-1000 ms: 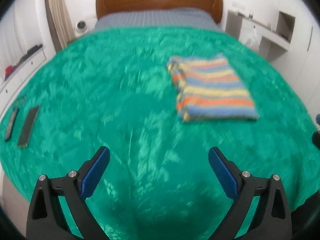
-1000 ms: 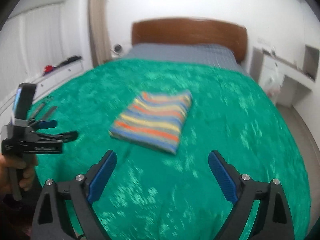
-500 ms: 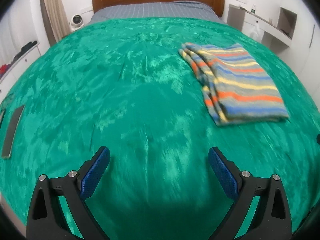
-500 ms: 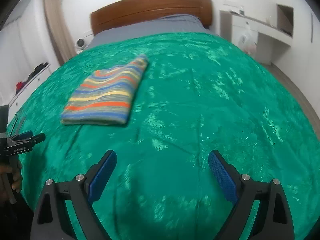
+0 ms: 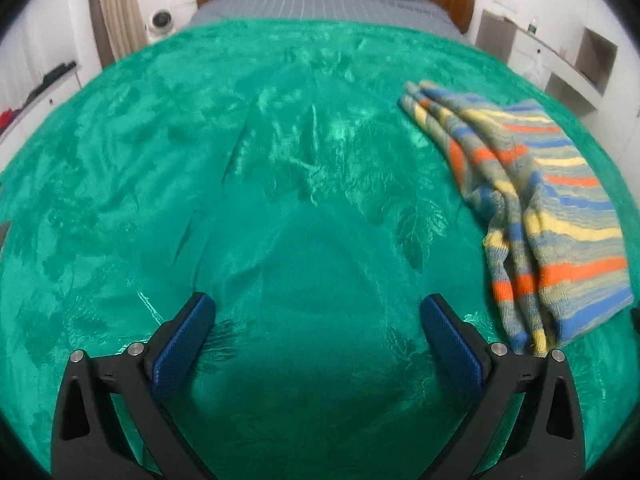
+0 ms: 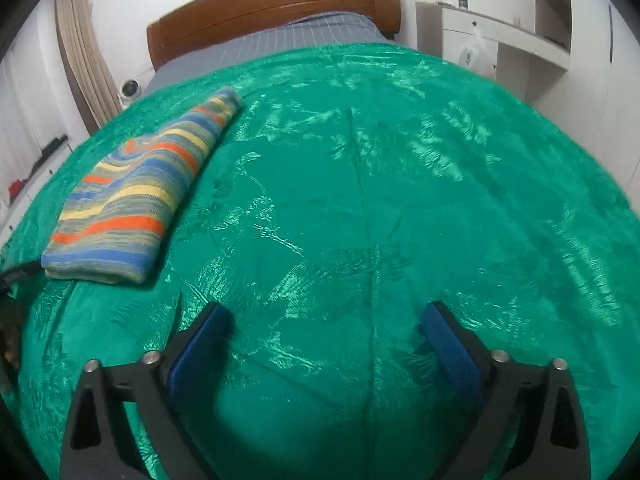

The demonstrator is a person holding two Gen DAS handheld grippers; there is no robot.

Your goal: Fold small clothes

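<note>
Folded striped knit garment [image 5: 548, 208] lies on the green bedspread [image 5: 280, 200], right of the left gripper [image 5: 318, 320] and left of the right gripper [image 6: 324, 332]; wooden headboard [image 6: 276, 4] and white shelving [image 6: 516, 36] sit well back, nothing between either gripper and the garment. Plenty of bare bedspread around, bed's left edge near the garment in the right wrist view. Both grippers angle down over bare fabric, jaws wide with nothing between; the right's have just been opening.
</note>
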